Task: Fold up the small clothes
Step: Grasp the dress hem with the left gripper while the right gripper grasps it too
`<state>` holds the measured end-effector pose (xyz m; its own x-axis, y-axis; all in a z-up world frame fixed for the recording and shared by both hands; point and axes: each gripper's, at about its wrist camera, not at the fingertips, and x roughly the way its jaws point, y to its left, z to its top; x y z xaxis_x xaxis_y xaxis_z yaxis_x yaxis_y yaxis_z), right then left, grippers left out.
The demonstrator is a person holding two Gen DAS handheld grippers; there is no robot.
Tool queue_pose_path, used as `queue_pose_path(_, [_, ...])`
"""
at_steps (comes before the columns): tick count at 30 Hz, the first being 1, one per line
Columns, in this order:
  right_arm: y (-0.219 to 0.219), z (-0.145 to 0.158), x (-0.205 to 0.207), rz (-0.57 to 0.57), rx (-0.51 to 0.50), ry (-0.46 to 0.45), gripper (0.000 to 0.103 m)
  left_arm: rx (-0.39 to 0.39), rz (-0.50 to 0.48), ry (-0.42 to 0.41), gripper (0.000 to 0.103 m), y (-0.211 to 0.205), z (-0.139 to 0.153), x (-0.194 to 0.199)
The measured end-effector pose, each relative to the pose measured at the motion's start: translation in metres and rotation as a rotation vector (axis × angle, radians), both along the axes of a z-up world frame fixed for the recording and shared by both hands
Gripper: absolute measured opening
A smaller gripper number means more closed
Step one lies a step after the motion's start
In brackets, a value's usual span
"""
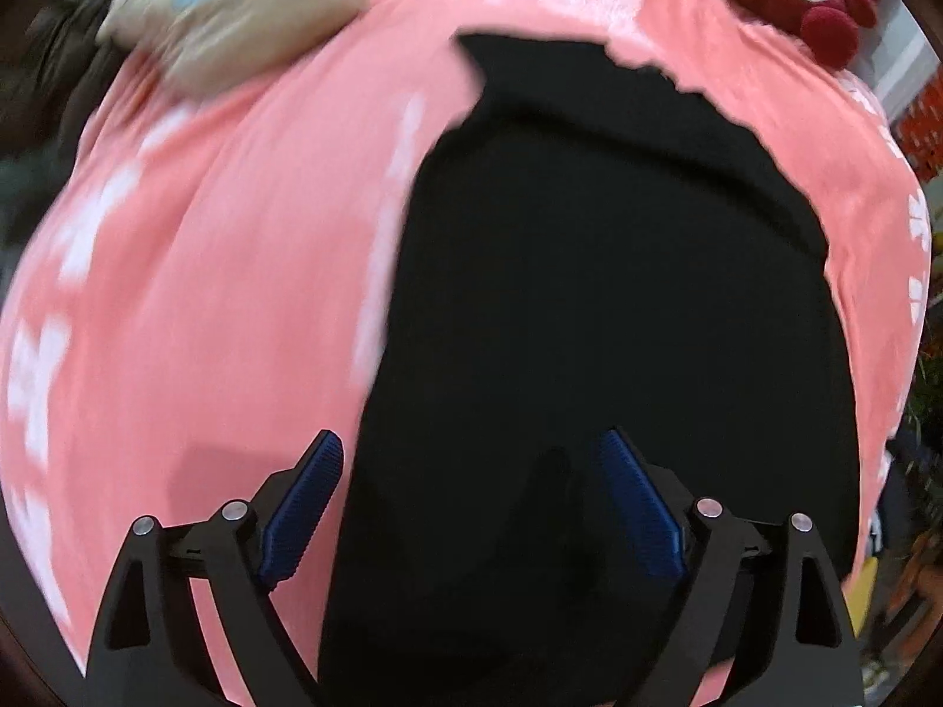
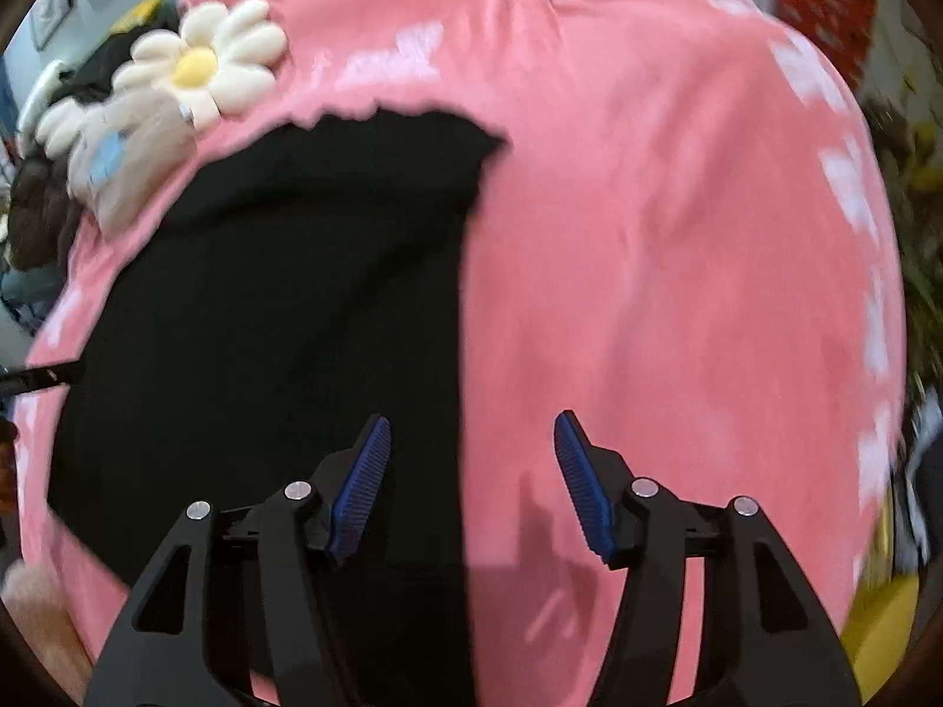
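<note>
- The black garment lies flat on the pink cover, with plush toys at the far edge: a beige toy on the left, a red one on the right.
- The left gripper hangs over the garment's left edge, jaws wide and empty; one blue pad is over pink, the other over black.
- To fold cleanly, I would lower it until the pads straddle that edge, then pinch only the top layer of cloth.
- The right gripper straddles the garment's right edge, jaws partly apart, holding nothing.
- Both should grasp at matching points along the edges so the fold lands square; blur makes the hem hard to judge.
</note>
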<state>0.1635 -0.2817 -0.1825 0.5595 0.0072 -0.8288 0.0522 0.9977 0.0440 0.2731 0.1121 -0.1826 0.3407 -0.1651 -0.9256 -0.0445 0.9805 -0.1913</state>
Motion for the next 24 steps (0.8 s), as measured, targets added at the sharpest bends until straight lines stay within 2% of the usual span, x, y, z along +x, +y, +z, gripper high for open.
queue_pose_path(3, [-0.003, -0.023, -0.04, -0.03, 0.043, 0.056, 0.057, -0.038, 0.057, 0.044, 0.087, 0.012, -0.012, -0.038])
queue_pose_path(5, [-0.001, -0.034, -0.053, -0.044, 0.083, 0.077, 0.058, -0.095, 0.107, 0.051, 0.087, 0.022, -0.02, -0.053])
queue_pose_path(7, [0.003, -0.042, -0.056, -0.05, 0.139, 0.077, 0.063, -0.131, 0.136, 0.021, 0.087, 0.025, -0.023, -0.06])
queue_pose_path(13, [0.013, -0.052, -0.043, -0.111, 0.238, 0.028, 0.072, -0.116, 0.137, -0.043, 0.091, 0.016, -0.027, -0.062])
queue_pose_path(15, [0.011, -0.049, -0.042, -0.132, 0.259, 0.024, 0.055, -0.084, 0.1, -0.026, 0.09, 0.01, -0.027, -0.059])
queue_pose_path(16, [0.012, -0.047, -0.041, -0.136, 0.275, 0.025, 0.028, -0.083, 0.081, -0.019, 0.088, 0.007, -0.026, -0.058])
queue_pose_path(17, [0.01, -0.047, -0.04, -0.134, 0.3, 0.031, 0.006, -0.087, 0.076, -0.02, 0.082, 0.006, -0.024, -0.059])
queue_pose_path(18, [0.007, -0.046, -0.043, -0.136, 0.323, 0.037, 0.006, -0.083, 0.075, -0.02, 0.069, 0.006, -0.022, -0.06])
queue_pose_path(19, [0.01, -0.043, -0.043, -0.125, 0.315, 0.04, 0.005, -0.069, 0.069, -0.015, 0.05, 0.005, -0.02, -0.061])
queue_pose_path(20, [0.013, -0.04, -0.044, -0.113, 0.306, 0.039, 0.005, -0.055, 0.072, -0.008, 0.042, 0.007, -0.018, -0.063])
queue_pose_path(21, [0.014, -0.036, -0.045, -0.104, 0.299, 0.035, 0.005, -0.054, 0.072, 0.0, 0.019, 0.01, -0.017, -0.063])
queue_pose_path(22, [0.017, -0.029, -0.048, -0.095, 0.279, 0.028, 0.005, -0.072, 0.071, 0.013, 0.004, 0.013, -0.015, -0.064])
queue_pose_path(24, [0.016, -0.02, -0.057, -0.089, 0.272, 0.02, 0.004, -0.112, 0.077, 0.026, 0.004, 0.019, -0.009, -0.068])
